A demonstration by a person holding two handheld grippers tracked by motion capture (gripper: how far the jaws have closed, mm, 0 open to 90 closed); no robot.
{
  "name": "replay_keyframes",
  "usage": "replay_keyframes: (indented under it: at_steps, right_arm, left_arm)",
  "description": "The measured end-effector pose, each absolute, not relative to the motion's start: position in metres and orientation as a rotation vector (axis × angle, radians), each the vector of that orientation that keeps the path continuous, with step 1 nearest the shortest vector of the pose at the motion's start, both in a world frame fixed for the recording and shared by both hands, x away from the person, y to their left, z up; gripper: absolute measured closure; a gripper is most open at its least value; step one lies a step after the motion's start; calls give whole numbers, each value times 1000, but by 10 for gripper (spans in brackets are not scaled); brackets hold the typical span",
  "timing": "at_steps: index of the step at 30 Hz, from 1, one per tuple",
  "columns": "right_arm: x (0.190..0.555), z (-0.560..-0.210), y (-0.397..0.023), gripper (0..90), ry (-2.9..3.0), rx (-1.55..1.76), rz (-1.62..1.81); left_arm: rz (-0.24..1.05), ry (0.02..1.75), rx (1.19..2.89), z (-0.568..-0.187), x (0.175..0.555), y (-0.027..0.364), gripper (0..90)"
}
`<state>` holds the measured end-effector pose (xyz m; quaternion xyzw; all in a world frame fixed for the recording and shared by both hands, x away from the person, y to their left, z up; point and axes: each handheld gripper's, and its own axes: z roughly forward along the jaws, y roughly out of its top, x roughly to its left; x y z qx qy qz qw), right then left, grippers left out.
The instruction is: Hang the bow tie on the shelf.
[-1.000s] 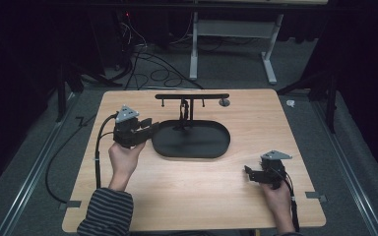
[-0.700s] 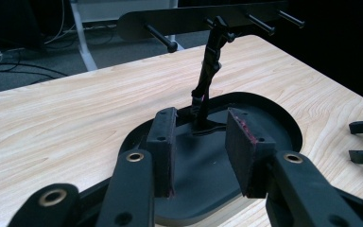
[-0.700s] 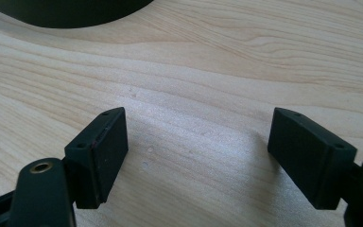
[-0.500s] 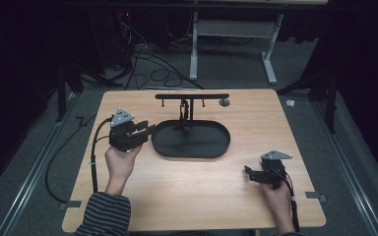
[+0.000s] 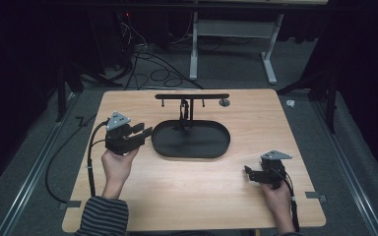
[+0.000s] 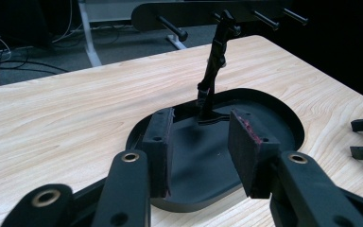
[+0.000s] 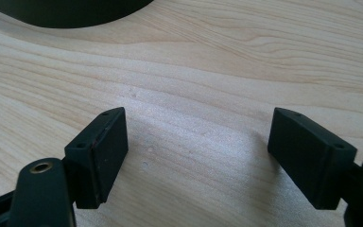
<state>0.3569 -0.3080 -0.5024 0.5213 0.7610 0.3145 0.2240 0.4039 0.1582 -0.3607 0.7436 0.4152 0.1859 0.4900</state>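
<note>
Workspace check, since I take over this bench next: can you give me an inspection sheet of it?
Surface: wooden table, bare light wood, no spills seen.
Job's things: black oval tray mid-table, with an upright stand at its far edge carrying a pegged crossbar; nothing hangs on the pegs.
Clutter: small round disc by the crossbar's right end.
Grippers: left gripper at the tray's left rim, jaws apart and just opening, nothing between them; right gripper low over the table at the near right, open, empty.
Cables: one trails from each gripper; more lie on the floor behind.
Surroundings: dark room, grey floor, white table frame beyond.
</note>
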Motion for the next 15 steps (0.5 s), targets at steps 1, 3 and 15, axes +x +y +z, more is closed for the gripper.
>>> replay_keyframes:
  at_steps: [1, 3, 15]
  right_arm:
    - [357, -502, -308, 219, 2100, 1439, 868]
    - [357, -502, -308, 219, 2101, 1437, 868]
    - [357, -502, -308, 218, 2101, 1439, 868]
  left_arm:
    - [450, 1010, 1805, -361, 403, 159, 614]
    - [450, 1015, 1802, -362, 402, 160, 611]
    - [459, 1041, 1779, -366, 397, 171, 602]
